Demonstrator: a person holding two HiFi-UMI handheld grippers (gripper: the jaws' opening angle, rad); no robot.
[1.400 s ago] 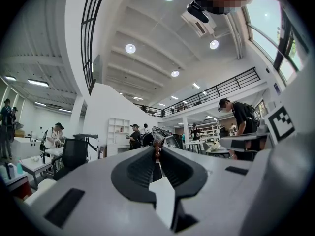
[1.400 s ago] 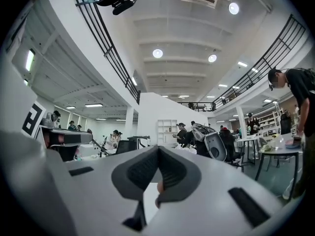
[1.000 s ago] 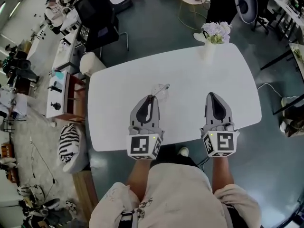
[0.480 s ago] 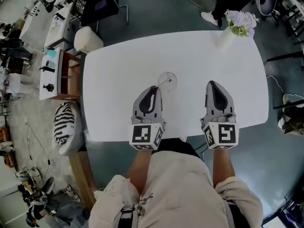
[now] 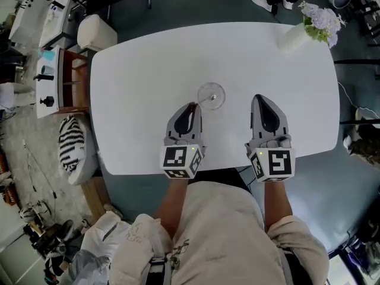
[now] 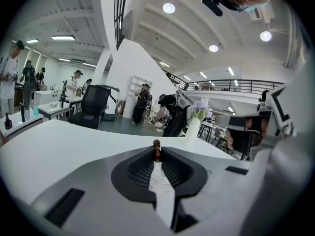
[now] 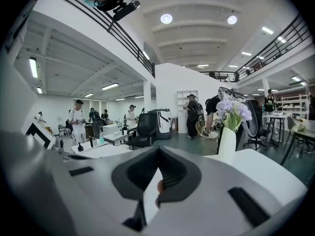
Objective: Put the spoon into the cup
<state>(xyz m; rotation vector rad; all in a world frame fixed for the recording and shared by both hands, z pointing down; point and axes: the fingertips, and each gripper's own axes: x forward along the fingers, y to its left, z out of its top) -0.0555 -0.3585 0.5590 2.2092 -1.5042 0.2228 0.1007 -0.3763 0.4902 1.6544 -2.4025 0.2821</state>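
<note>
Head view: looked down on white table; noted clear cup standing near table's middle, just ahead of left gripper; saw thin spoon running from that gripper's tip across to cup, far end over cup's mouth; could not tell whether bowl sat inside. Noted right gripper level with the left one, to cup's right and apart from it; logged vase of pale flowers at table's far right corner, well apart from both.

Left gripper view: found left gripper with jaws drawn narrow and clamped on spoon, its brown knobbed end poking up at the tips; saw white table stretching ahead, vase of pale flowers beyond to the right, black office chair off the far left edge.

Right gripper view: found right gripper with jaws met at the tips and nothing between them; noted vase of pale flowers ahead and to the right on table.
</note>
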